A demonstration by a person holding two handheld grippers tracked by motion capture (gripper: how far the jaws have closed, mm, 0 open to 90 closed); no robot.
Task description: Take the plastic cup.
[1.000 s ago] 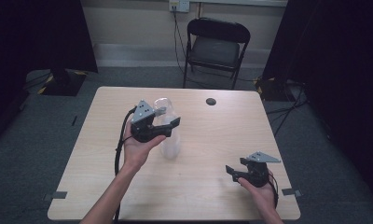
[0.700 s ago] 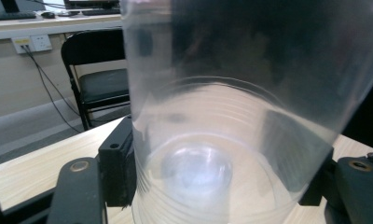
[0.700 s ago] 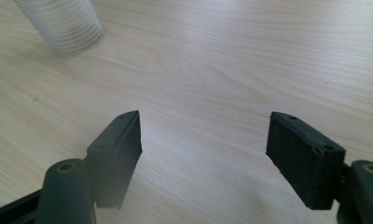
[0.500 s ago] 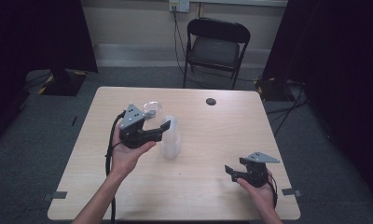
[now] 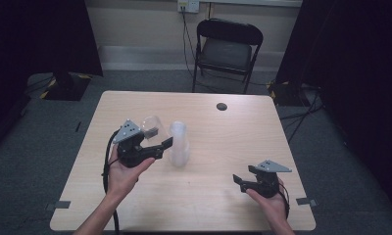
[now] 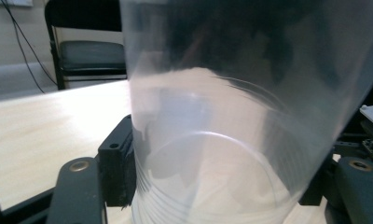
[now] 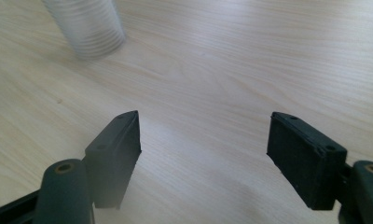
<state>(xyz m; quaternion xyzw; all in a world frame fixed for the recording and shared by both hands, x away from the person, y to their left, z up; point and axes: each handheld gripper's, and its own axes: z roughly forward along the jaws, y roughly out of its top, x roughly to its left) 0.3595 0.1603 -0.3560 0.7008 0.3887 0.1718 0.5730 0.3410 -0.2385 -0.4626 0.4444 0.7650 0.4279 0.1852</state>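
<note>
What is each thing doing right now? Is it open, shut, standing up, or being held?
Clear plastic cup: held off the table, tipped on its side, in the left tool.
Stack of clear plastic cups: standing upright on the table, untouched.
Left tool: shut on the clear cup.
Right tool: open, nothing between its jaws.
Black folding chair: unfolded, seat vacant.
Small dark round thing: lying flat on the table.

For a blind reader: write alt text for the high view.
A left gripper holds a clear plastic cup beside a stack of cups on a wooden table. The right gripper rests open near the front edge.
</note>
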